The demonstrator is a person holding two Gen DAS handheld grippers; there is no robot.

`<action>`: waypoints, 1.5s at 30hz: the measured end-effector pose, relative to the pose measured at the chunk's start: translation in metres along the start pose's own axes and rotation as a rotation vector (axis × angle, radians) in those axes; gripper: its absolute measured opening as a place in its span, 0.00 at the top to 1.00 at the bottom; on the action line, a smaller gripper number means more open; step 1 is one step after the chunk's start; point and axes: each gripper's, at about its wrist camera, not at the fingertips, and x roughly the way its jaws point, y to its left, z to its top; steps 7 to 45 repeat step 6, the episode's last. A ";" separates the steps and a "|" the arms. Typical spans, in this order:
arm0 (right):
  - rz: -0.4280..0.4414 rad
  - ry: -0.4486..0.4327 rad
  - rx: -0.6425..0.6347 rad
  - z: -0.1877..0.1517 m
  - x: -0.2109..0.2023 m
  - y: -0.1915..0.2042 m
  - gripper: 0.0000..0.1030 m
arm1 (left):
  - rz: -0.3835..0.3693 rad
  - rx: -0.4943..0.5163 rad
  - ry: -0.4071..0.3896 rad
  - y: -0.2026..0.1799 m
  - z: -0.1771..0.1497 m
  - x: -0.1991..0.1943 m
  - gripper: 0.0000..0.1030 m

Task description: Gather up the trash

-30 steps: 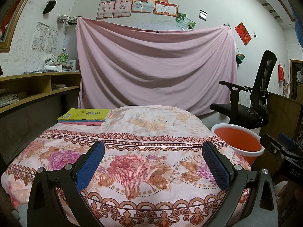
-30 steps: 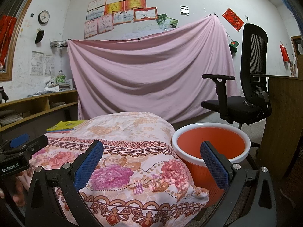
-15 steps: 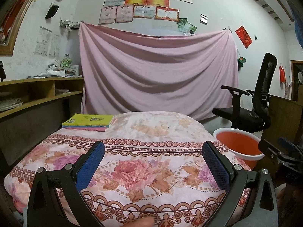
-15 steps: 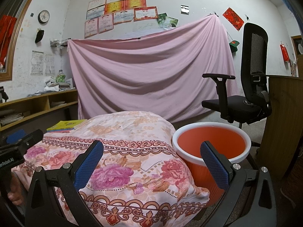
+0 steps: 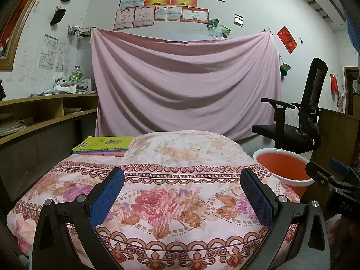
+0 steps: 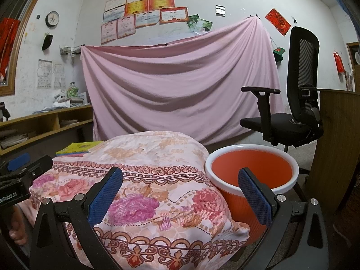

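The left tongs are seen spread wide, their blue pads well apart, and nothing is held between them. They are poised above the flowered quilt that covers the bench; whether the quilt is touched by them cannot be told from the left wrist view. The right tongs are likewise opened wide and nothing is gripped. Their left pad is seen in front of the quilt, and their right pad in front of the orange bucket.

The orange bucket, with its white rim, is placed on the floor just beside the right edge of the quilt-covered bench; in the left wrist view it is found at the right, near the right tongs' body. No loose piece of trash can be made out on the quilt or inside the bucket.

A stack of books with a yellow cover is laid on the far left corner of the quilt. A pink sheet is hung across the wall behind, and a black office chair is stood behind the bucket. A wooden shelf is set along the left wall.
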 end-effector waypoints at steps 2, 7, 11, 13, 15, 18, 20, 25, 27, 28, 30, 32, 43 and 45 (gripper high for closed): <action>0.002 0.002 0.000 0.001 0.001 -0.002 0.00 | 0.000 -0.001 0.000 0.000 0.000 0.000 0.02; 0.002 0.003 0.000 0.001 0.001 -0.002 0.00 | -0.001 -0.003 0.002 0.000 -0.001 0.000 0.02; 0.002 0.003 0.000 0.001 0.001 -0.002 0.00 | -0.001 -0.003 0.002 0.000 -0.001 0.000 0.02; 0.002 0.003 0.000 0.001 0.001 -0.002 0.00 | -0.001 -0.003 0.002 0.000 -0.001 0.000 0.02; 0.002 0.003 0.000 0.001 0.001 -0.002 0.00 | -0.001 -0.003 0.002 0.000 -0.001 0.000 0.02; 0.002 0.003 0.000 0.001 0.001 -0.002 0.00 | -0.001 -0.003 0.002 0.000 -0.001 0.000 0.02; 0.002 0.003 0.000 0.001 0.001 -0.002 0.00 | -0.001 -0.003 0.002 0.000 -0.001 0.000 0.02; 0.002 0.003 0.000 0.001 0.001 -0.002 0.00 | -0.001 -0.003 0.002 0.000 -0.001 0.000 0.02; 0.002 0.003 0.000 0.001 0.001 -0.002 0.00 | -0.001 -0.003 0.002 0.000 -0.001 0.000 0.02; 0.002 0.003 0.000 0.001 0.001 -0.002 0.00 | -0.001 -0.003 0.002 0.000 -0.001 0.000 0.02; 0.002 0.003 0.000 0.001 0.001 -0.002 0.00 | -0.001 -0.003 0.002 0.000 -0.001 0.000 0.02; 0.002 0.003 0.000 0.001 0.001 -0.002 0.00 | -0.001 -0.003 0.002 0.000 -0.001 0.000 0.02; 0.002 0.003 0.000 0.001 0.001 -0.002 0.00 | -0.001 -0.003 0.002 0.000 -0.001 0.000 0.02; 0.002 0.003 0.000 0.001 0.001 -0.002 0.00 | -0.001 -0.003 0.002 0.000 -0.001 0.000 0.02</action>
